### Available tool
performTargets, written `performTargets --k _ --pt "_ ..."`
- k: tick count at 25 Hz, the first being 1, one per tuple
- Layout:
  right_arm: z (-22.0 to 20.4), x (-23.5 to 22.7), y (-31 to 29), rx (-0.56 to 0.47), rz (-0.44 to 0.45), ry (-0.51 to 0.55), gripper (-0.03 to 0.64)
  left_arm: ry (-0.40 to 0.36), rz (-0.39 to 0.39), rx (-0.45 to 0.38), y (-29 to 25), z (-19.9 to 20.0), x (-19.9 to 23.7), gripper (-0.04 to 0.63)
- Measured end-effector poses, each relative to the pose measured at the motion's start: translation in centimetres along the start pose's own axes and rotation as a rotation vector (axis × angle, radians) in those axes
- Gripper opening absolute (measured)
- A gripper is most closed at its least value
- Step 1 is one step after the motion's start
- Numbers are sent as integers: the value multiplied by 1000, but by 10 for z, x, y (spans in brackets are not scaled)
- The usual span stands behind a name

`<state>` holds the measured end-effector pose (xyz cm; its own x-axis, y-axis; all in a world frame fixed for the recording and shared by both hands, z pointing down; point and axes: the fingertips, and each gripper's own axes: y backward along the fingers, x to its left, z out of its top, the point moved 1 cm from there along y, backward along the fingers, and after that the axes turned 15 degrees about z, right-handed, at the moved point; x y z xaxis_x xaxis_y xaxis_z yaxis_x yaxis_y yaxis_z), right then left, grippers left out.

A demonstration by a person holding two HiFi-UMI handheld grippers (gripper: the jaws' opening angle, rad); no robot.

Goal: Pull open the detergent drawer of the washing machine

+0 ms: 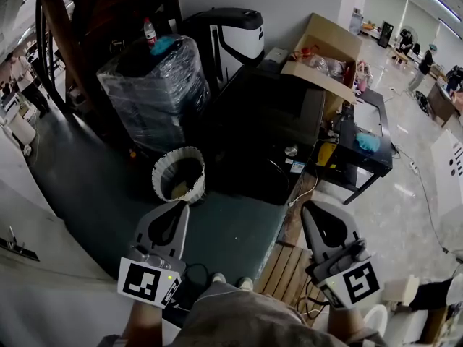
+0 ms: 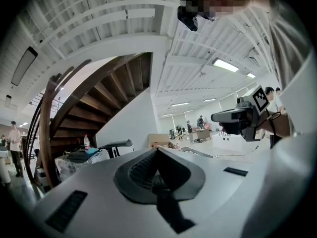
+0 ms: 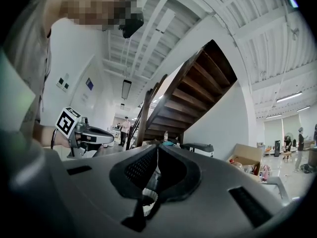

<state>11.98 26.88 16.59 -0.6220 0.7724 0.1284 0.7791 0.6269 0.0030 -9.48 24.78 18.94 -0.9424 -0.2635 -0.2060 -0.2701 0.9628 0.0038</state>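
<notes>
I cannot pick out the washing machine or its detergent drawer in any of my views, so I cannot say where the drawer lies relative to my fingers.

My left gripper (image 1: 180, 205) is held level with its fingers closed together and nothing between them. My right gripper (image 1: 307, 207) is also level, its fingers meeting at the tips and empty. The two are well apart, side by side.

Just beyond the left fingers a round white bin (image 1: 179, 173) with a fluted rim stands on the dark floor. Its inside is dark and I cannot tell what is in it. Past it is a big black tabletop (image 1: 264, 118). At its far corner sits an open cardboard box (image 1: 327, 49) with red and clear-wrapped things inside.

To the left stands a bundle wrapped in clear plastic (image 1: 153, 85), with a small bottle (image 1: 149, 31) upright on top. Below my right gripper is a wooden pallet (image 1: 284, 270).

The only print I can make out is the black-and-white square markers on my grippers' cubes.
</notes>
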Motion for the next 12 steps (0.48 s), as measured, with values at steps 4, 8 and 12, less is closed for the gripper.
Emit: performTargets --k 4,8,12 --pt "1 -1 -2 -25 8 -26 34 64 44 -15 -2 3 5 18" --pt "-3 -1 0 -10 2 -29 34 123 82 -81 -2 18 8 341" --pt "-8 -4 3 0 -3 -24 34 64 105 -85 -5 19 8 394"
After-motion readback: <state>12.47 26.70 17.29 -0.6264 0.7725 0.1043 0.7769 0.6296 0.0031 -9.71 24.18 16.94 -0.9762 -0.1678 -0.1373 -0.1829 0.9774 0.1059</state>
